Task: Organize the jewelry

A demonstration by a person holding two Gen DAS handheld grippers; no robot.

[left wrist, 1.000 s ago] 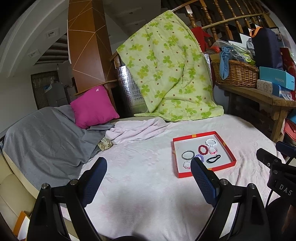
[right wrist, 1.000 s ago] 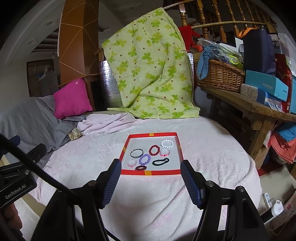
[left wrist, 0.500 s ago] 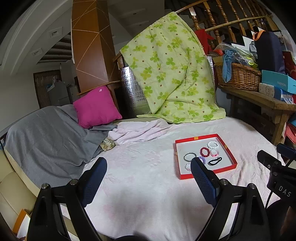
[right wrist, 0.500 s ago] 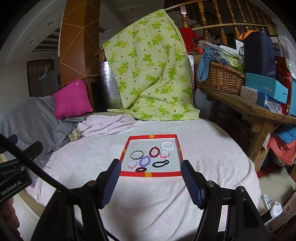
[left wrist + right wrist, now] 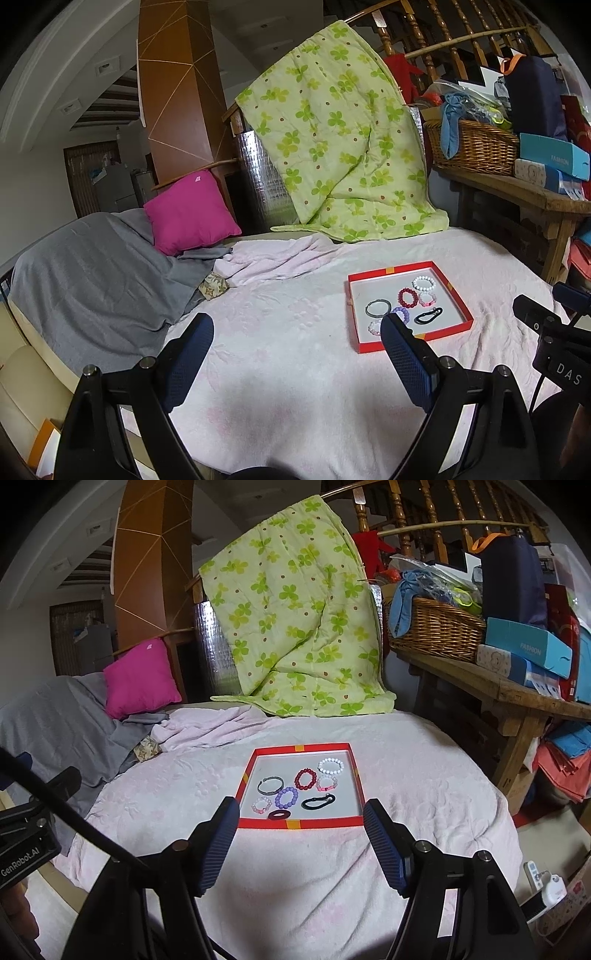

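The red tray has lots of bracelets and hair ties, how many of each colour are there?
In the red tray, right wrist view:
White: 1
Red: 1
Pink: 2
Purple: 1
Grey: 1
Black: 1
Maroon: 1
Total: 8

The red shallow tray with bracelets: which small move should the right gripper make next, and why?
Probably lower the right gripper forward to the dark maroon band by the red shallow tray's near rim. Its jaws are open and empty, the tray lies straight ahead, and that band is nearest.
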